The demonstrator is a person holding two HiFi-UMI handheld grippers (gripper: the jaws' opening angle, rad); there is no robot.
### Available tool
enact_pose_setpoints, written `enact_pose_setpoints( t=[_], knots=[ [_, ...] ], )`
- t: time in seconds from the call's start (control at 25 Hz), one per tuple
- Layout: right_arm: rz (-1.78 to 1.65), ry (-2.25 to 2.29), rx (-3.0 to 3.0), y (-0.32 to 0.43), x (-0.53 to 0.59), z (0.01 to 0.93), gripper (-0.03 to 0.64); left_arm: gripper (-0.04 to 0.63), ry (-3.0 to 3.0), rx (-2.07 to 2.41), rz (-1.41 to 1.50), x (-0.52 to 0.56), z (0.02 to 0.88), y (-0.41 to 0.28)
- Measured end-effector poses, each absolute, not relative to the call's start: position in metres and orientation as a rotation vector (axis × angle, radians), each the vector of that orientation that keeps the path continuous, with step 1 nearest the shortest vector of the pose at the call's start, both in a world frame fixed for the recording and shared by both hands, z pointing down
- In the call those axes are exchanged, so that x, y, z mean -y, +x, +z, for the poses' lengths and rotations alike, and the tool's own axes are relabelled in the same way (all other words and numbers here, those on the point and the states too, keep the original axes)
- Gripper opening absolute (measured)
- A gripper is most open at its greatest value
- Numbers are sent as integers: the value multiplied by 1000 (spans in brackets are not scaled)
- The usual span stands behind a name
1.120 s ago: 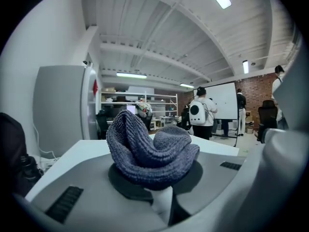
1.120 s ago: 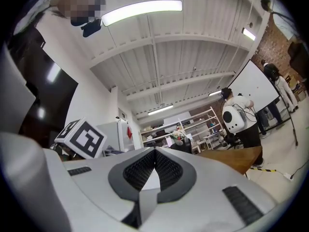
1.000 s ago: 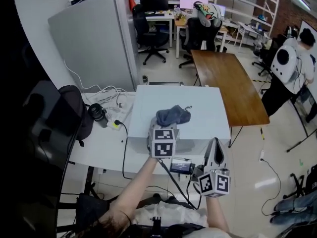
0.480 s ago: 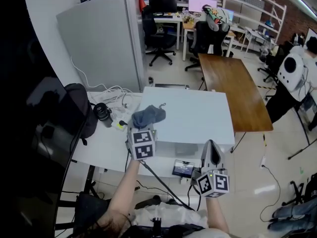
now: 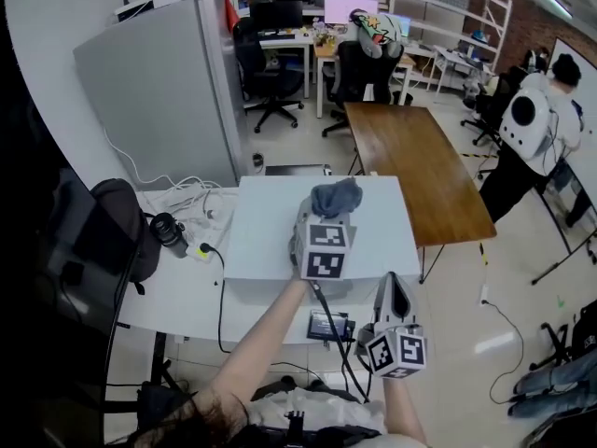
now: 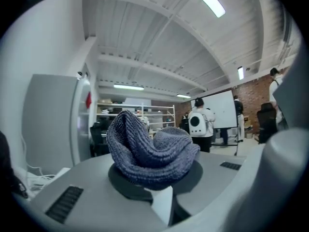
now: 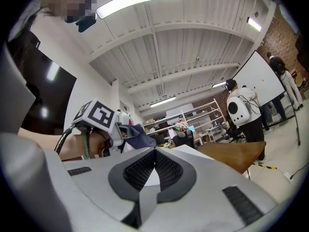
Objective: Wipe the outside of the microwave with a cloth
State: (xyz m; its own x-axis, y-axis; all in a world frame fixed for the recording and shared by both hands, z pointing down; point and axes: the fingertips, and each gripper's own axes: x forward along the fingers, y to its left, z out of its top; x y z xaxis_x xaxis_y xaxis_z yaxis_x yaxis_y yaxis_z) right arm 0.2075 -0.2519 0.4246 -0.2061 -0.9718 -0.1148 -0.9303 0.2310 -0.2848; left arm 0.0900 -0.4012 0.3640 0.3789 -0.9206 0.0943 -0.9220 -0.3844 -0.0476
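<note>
1. Your left gripper is closed tight on the cloth, a blue-grey knit bunched up above the jaws.
2. In the head view, the cloth is over the top of the microwave, near its far edge and right of middle. Whether it touches can't be told.
3. Your right gripper has its jaws pressed together with nothing between them. It hangs low, in front of the microwave's right corner.
4. Cables lie on the table left of the microwave.

No legible text, brand, number or sign. Only coded black-and-white squares, on left gripper cube and right gripper cube.
</note>
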Motion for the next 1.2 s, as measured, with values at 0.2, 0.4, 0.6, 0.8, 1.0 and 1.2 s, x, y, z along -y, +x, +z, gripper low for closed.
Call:
enact_pose_setpoints(
  t=[0.2, 0.4, 0.6, 0.8, 1.0, 1.2],
  knots=[
    [-200, -1899, -2147, 252, 243, 419, 17, 54, 2704, 1502, 256, 423, 379, 188],
    [-198, -1972, -2071, 282, 237, 420, 17, 54, 2677, 1433, 382, 447, 415, 221],
    [-212, -1955, -2092, 280, 241, 424, 17, 54, 2595, 1511, 373, 466, 427, 187],
    [-230, -1875, -2170, 253, 250, 425, 17, 54, 2519, 1739, 446, 478, 422, 107],
    [-243, -1760, -2266, 212, 258, 423, 17, 54, 2381, 1946, 448, 467, 414, 12],
    [-259, -1640, -2358, 170, 259, 420, 17, 54, 2215, 2125, 414, 442, 409, -75]
  ],
)
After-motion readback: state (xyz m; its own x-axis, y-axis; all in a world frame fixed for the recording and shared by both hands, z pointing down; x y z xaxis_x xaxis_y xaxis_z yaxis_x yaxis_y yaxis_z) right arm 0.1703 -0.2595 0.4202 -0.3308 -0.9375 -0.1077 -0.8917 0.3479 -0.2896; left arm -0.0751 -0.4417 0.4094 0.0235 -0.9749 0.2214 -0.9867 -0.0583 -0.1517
